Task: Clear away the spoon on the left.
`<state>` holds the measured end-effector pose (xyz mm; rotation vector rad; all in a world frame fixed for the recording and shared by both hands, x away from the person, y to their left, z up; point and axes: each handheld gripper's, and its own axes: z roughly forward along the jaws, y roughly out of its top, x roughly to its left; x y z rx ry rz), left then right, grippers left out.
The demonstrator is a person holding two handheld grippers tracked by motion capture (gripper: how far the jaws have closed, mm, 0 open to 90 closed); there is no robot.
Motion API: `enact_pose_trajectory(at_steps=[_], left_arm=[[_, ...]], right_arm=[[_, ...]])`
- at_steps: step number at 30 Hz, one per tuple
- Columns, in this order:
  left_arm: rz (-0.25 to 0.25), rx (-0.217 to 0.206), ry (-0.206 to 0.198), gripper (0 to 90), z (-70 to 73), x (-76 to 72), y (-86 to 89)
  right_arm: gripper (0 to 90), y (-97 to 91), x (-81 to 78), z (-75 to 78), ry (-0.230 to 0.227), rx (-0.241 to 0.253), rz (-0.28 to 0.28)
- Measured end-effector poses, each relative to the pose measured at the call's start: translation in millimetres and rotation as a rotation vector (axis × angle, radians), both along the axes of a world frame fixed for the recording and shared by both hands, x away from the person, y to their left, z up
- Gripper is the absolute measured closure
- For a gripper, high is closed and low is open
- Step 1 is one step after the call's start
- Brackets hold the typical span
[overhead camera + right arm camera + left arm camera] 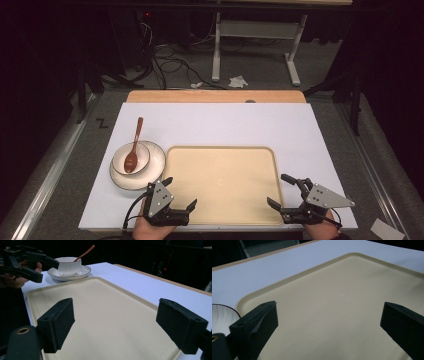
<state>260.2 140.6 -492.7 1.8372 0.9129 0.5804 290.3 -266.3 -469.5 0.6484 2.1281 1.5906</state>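
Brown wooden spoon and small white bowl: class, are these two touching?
Touching. The high view shows the brown wooden spoon lying with its head inside the small white bowl, its handle leaning over the rim.

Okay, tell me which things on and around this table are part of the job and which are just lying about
Part of the job:
tray, bare, between both grippers
plate just left of the tray
bowl standing on the plate
spoon resting in the bowl
left gripper and right gripper, both open and holding nothing

Just lying about:
crumpled paper on the floor
cables on the floor
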Motion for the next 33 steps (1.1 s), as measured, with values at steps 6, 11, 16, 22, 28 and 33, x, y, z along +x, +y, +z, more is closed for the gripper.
enact_pose_trajectory(at_steps=[6, 11, 16, 22, 28, 33], left_arm=[[0.001, 0.003, 0.002, 1.8, 1.1, 1.1, 7.9], [-0.003, 0.009, -0.013, 1.9, 3.6, -0.5, 8.5], [-0.002, 0.010, -0.009, 2.4, 3.1, 0.9, 9.5], [0.004, 0.008, -0.008, 4.5, 3.2, 1.0, 11.5], [0.011, -0.002, -0.003, 7.1, 3.7, 1.3, 14.6], [0.010, -0.013, 0.006, 8.8, 4.2, 2.1, 16.5]], right_arm=[[16.3, 3.6, -1.0, -1.1, 0.000, -0.009, 0.007], [16.3, 2.9, -1.5, -1.0, 0.008, -0.005, 0.005], [16.2, 1.6, 0.1, -1.4, 0.006, -0.003, 0.005], [16.2, 1.8, -0.4, -1.0, 0.005, -0.002, 0.010], [16.2, 2.9, 0.1, -1.4, 0.000, -0.005, 0.016], [16.2, 2.7, -0.2, -1.6, 0.007, -0.002, 0.012]])
